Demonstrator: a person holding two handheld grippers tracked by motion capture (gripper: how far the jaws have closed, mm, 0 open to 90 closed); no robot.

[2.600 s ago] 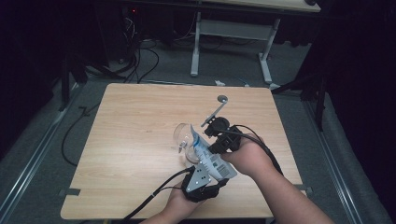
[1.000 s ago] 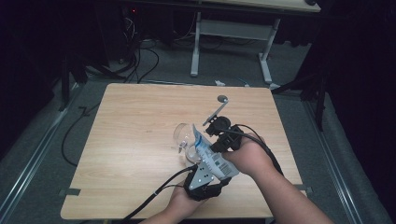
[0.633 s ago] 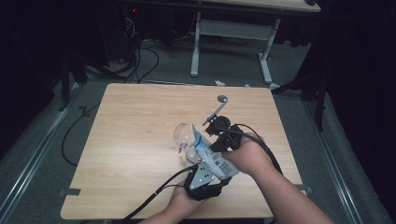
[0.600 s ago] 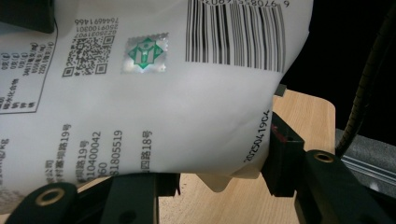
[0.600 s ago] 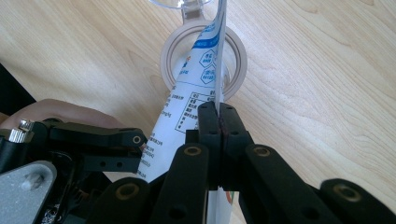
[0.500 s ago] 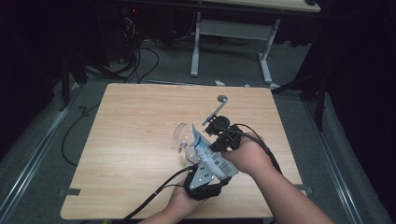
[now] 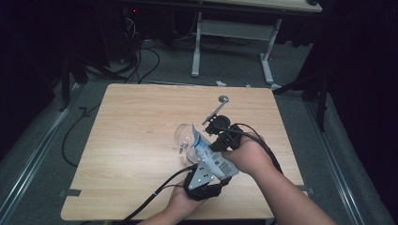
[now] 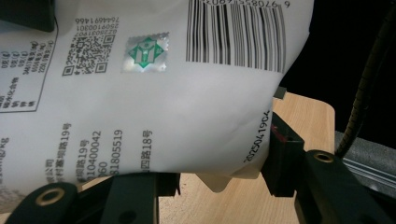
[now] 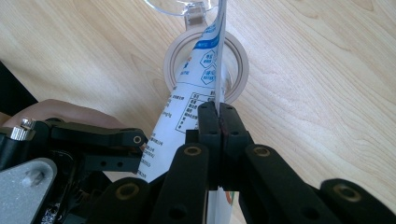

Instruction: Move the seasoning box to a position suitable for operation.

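Observation:
A white pouch point(image 7: 207, 151) with blue print and a barcode point(image 8: 140, 102) is tilted over a clear jar point(image 7: 183, 139) on the wooden table point(image 7: 136, 122). My left gripper point(image 7: 212, 167) is shut on the pouch's fat lower end, with one jaw on each side of it in the left gripper view point(image 8: 210, 179). My right gripper point(image 7: 217, 136) is shut on the pouch's thin upper edge point(image 9: 217, 114). In the right gripper view the pouch's tip point(image 9: 210, 51) hangs over the jar's round beige mouth point(image 9: 236, 77), and the clear flip lid point(image 9: 180, 7) lies open behind it.
A metal spoon point(image 7: 217, 108) lies on the table just beyond my right gripper. Cables trail from both grippers off the table's near edge. The left half and the far part of the tabletop are bare wood. Dark floor, cables and a desk frame point(image 7: 232, 35) surround the table.

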